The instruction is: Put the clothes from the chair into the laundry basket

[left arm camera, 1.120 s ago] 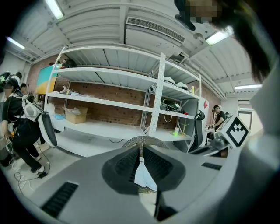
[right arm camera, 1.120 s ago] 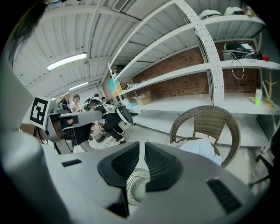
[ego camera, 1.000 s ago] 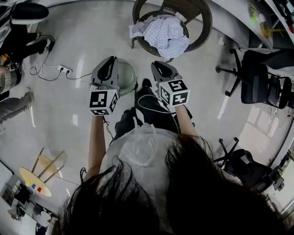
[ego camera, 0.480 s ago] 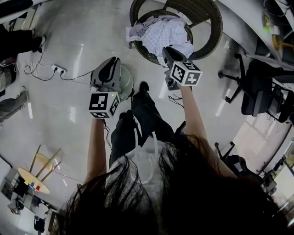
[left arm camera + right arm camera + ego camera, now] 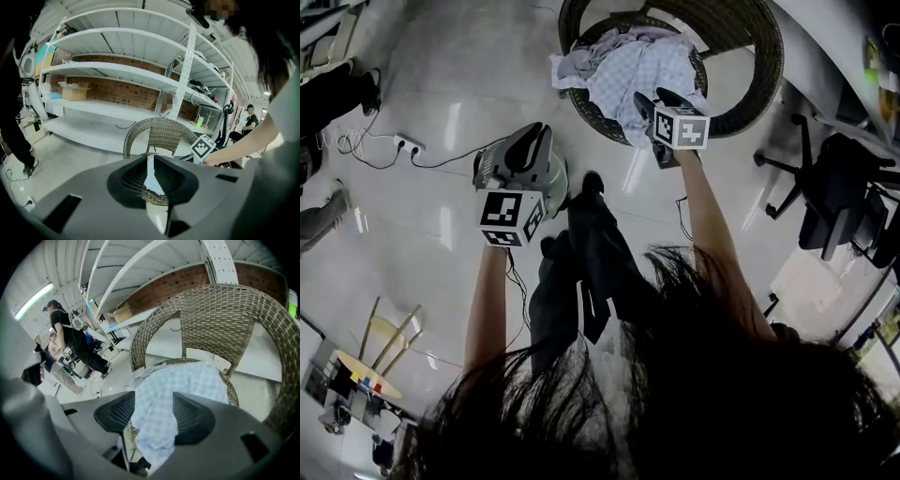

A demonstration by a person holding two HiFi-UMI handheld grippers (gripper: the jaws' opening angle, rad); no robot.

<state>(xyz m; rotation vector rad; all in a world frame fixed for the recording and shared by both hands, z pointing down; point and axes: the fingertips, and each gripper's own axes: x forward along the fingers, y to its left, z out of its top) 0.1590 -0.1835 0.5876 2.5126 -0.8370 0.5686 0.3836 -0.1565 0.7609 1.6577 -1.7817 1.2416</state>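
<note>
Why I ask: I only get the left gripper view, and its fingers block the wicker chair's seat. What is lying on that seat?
Observer: A heap of clothes. On top is a pale blue checked shirt that hangs over the front edge of the wicker chair.
Operator: Has the right gripper got hold of it?
Observer: No. The right gripper has just been opening. Its fingers stand apart, the checked shirt shows in the gap between them, and the pads are not pressing on it.
</note>
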